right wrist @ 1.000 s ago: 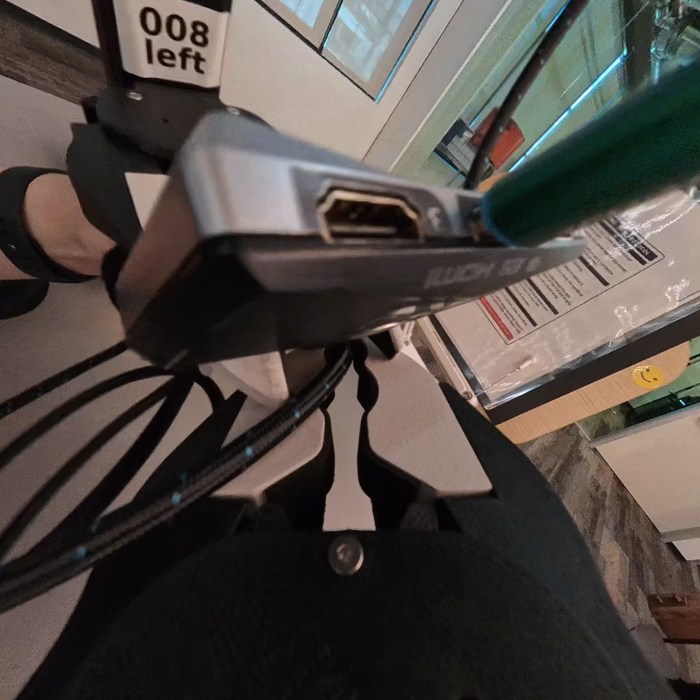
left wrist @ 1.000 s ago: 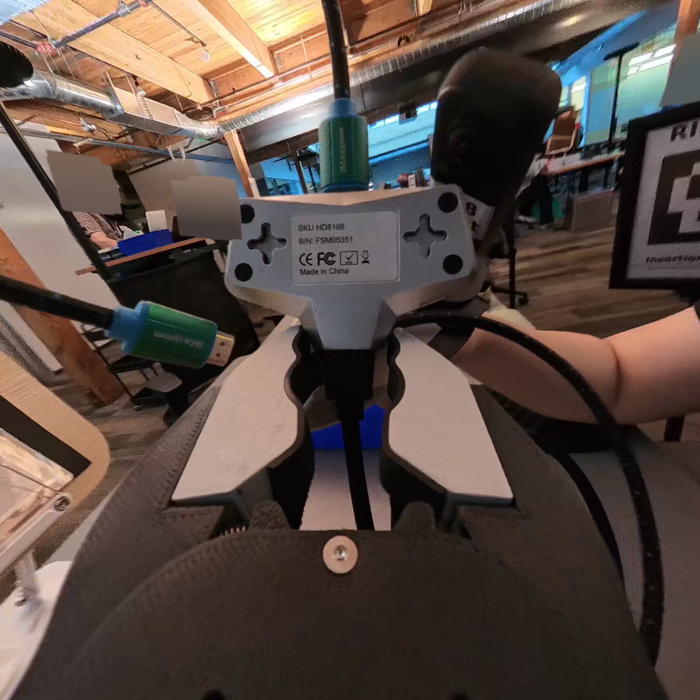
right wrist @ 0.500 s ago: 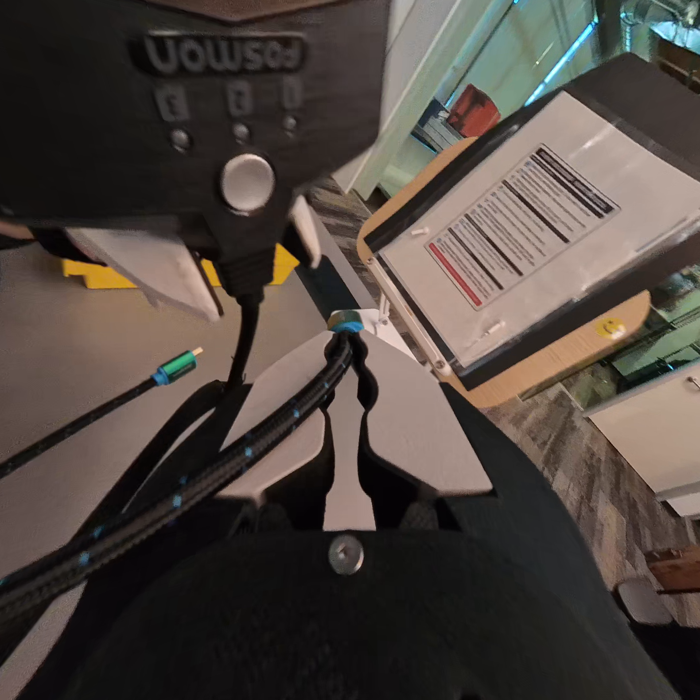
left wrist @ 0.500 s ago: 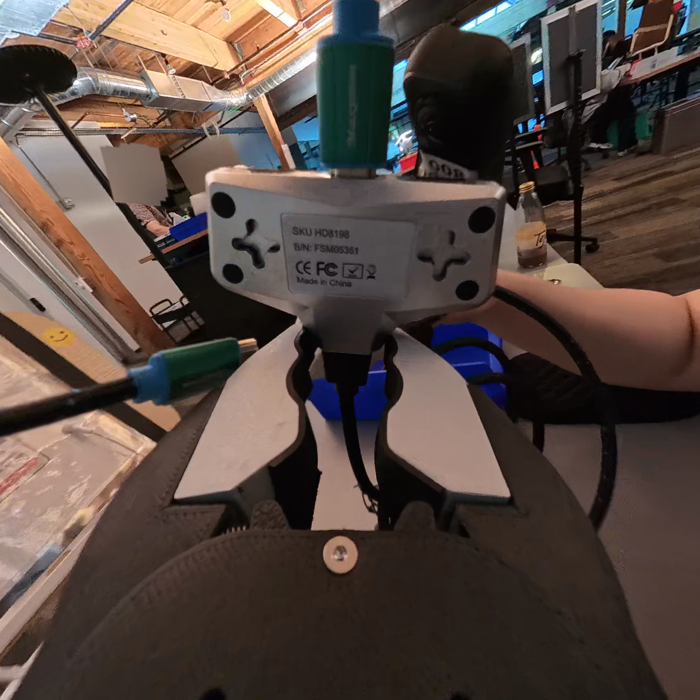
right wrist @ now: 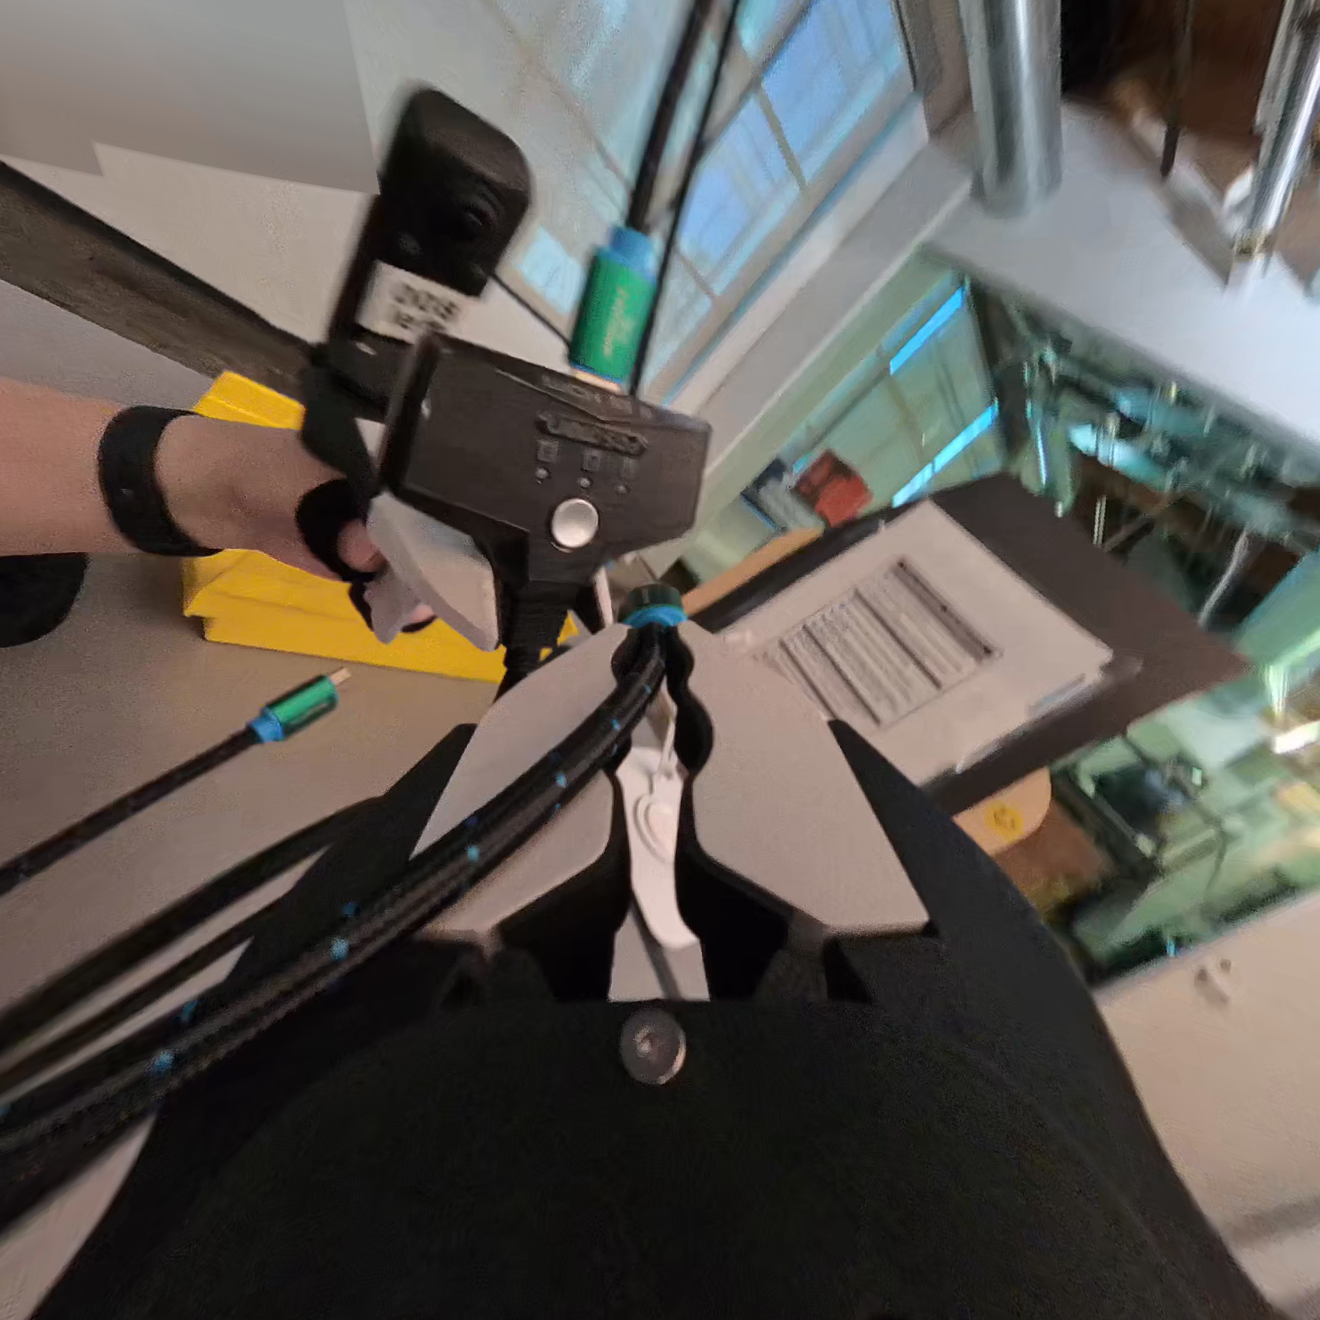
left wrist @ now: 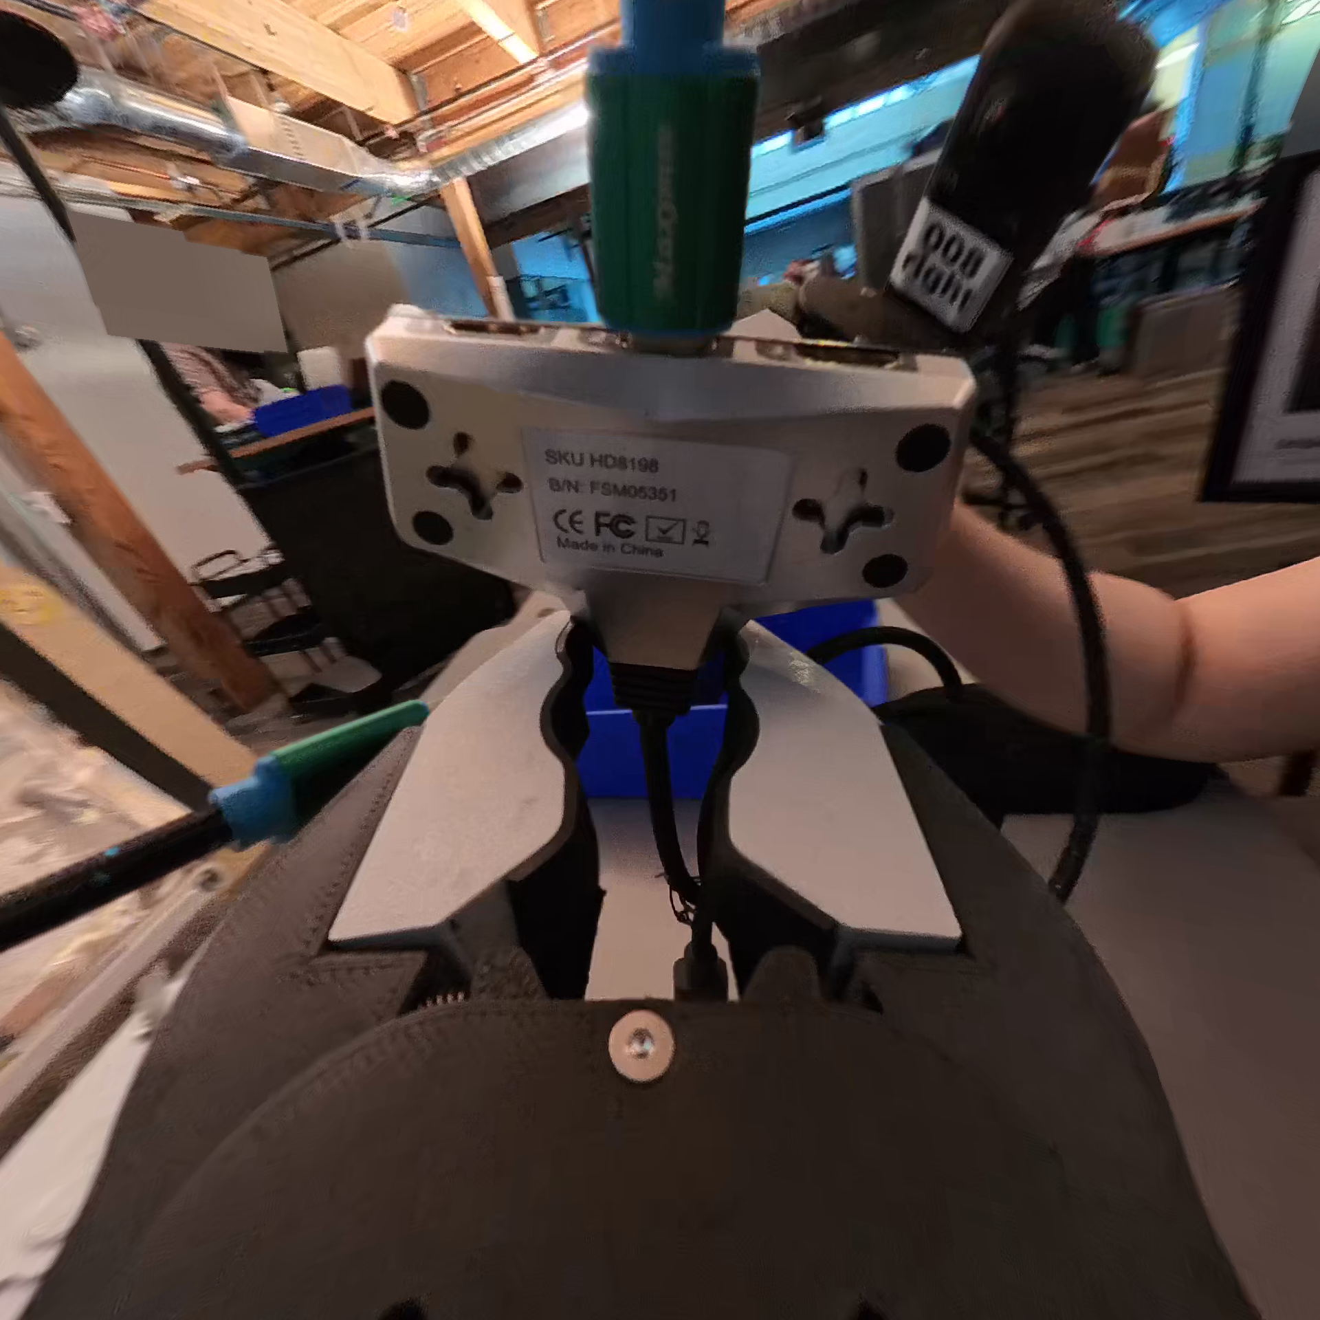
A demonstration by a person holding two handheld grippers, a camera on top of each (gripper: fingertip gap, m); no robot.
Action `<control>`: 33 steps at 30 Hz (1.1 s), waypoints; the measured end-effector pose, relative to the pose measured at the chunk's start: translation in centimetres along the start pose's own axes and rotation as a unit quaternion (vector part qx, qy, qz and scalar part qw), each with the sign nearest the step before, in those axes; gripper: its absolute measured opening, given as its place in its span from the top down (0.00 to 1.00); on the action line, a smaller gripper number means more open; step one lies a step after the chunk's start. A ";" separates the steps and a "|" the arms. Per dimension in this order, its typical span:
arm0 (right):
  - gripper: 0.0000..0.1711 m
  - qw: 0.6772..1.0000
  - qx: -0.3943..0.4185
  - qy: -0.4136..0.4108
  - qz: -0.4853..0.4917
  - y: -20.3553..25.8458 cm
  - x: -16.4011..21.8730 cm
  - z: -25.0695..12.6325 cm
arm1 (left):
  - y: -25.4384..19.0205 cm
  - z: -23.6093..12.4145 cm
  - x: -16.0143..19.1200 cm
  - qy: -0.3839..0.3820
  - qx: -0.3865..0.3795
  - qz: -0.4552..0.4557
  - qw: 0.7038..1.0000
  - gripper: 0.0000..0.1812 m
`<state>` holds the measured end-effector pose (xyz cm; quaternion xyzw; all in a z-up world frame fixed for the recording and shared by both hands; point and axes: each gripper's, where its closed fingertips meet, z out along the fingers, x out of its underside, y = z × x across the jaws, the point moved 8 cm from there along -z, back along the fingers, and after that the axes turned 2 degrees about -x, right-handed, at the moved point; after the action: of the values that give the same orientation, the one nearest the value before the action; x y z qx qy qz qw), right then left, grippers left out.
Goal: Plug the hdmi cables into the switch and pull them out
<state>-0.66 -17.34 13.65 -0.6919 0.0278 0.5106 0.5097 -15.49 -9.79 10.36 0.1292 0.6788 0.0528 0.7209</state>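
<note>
The left tool (left wrist: 653, 643) is pointing forward and slightly upward, its flat grey fingers (left wrist: 471, 771) clamping the narrow stem of the switch (left wrist: 668, 493) where its black lead (left wrist: 668, 786) is exiting. The switch is sitting raised off the worktop (right wrist: 143, 728), its silver underside with four round black feet and a white label (left wrist: 657, 503) facing the left wrist camera. A ribbed green HDMI plug (left wrist: 668, 200) with a blue collar is sitting upright in the middle port on the far edge. The right tool (right wrist: 650, 607) is closing on a second green plug (right wrist: 648, 598), its braided black cable (right wrist: 428, 857) trailing left. A third plug (right wrist: 300, 707) is lying loose on the grey worktop, near a yellow block (right wrist: 300, 607).
</note>
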 end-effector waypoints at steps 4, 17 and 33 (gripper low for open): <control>0.96 0.984 0.135 -0.115 -0.022 0.0 -1.3 -0.8 | -0.5 -0.3 -0.7 -0.017 0.068 -0.055 0.996 0.81; 0.96 0.939 0.255 -0.163 -0.165 4.2 -3.1 0.3 | -1.5 -0.2 -2.0 -0.048 0.147 -0.131 0.979 0.80; 0.96 0.917 0.340 -0.135 -0.157 3.8 -2.3 0.5 | -2.6 2.1 -1.7 -0.090 0.163 -0.245 0.952 0.80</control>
<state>-4.21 -19.88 12.79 -0.3969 0.0214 0.4725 0.7866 -13.77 -13.01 11.46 0.0792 0.6213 -0.2485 0.7388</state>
